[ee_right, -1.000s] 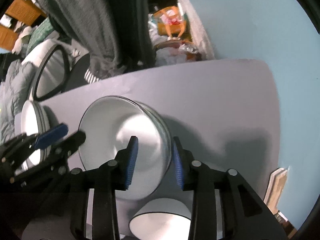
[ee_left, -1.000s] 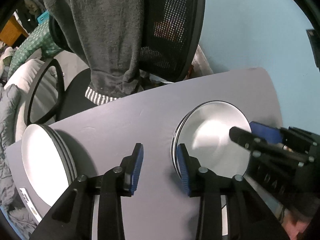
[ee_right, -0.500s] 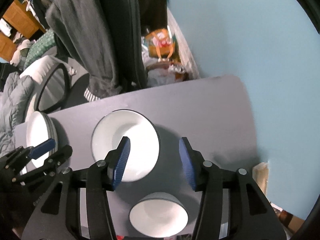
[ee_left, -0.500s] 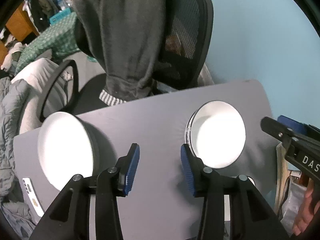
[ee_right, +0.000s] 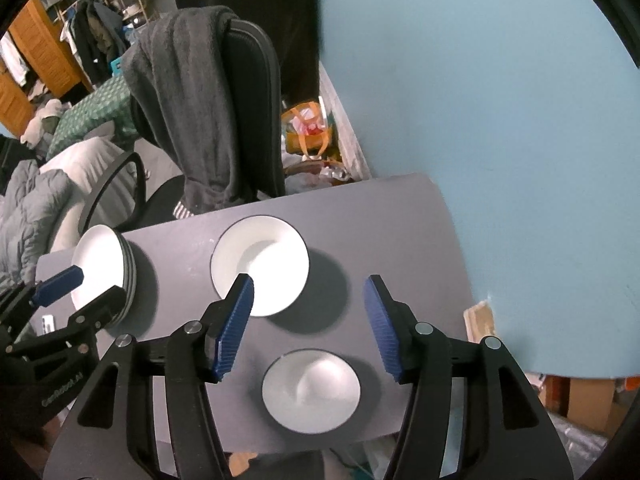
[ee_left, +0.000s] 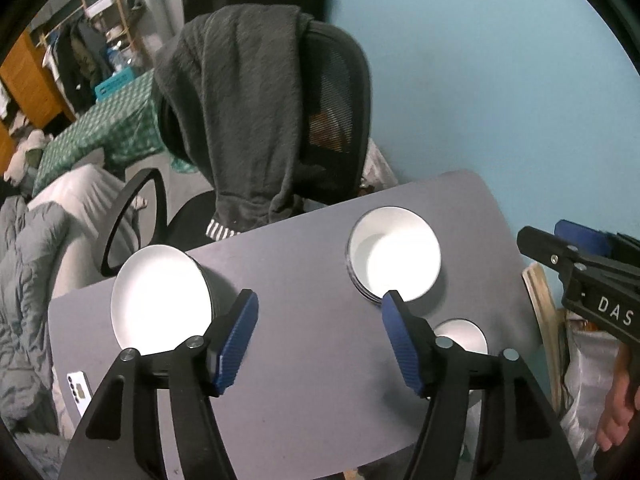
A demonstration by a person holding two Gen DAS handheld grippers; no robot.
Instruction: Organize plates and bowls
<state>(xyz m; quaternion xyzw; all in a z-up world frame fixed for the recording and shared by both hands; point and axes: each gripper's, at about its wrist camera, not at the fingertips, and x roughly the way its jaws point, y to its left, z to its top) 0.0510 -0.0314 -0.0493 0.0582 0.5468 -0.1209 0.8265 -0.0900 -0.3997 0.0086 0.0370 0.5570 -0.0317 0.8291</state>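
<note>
Both claws are spread wide and holding nothing right now; the left gripper (ee_left: 318, 338) hangs over the bare middle of the grey table (ee_left: 312, 408), and the right gripper (ee_right: 308, 322) hangs above the gap between the dishes on the right half; nearest to the right one sits the small bowl (ee_right: 311, 391) close to the near edge, on its own; a bit farther in is the middle stack (ee_right: 260, 266), white dishes nested together; over on the far left corner sits the left stack (ee_left: 160, 300), right up against the table's edge by the chair (ee_left: 336, 120) with a grey hoodie (ee_left: 240, 112) thrown over it; a phone (ee_left: 78, 392) lies on the near-left corner; my guess is the lone bowl still needs a home; the risky bit is that left pile, since a sideways nudge from a finger could tip it off the edge; the glazed rims also look slippery for a pinch, so a shallow grab might let one slide out.
</note>
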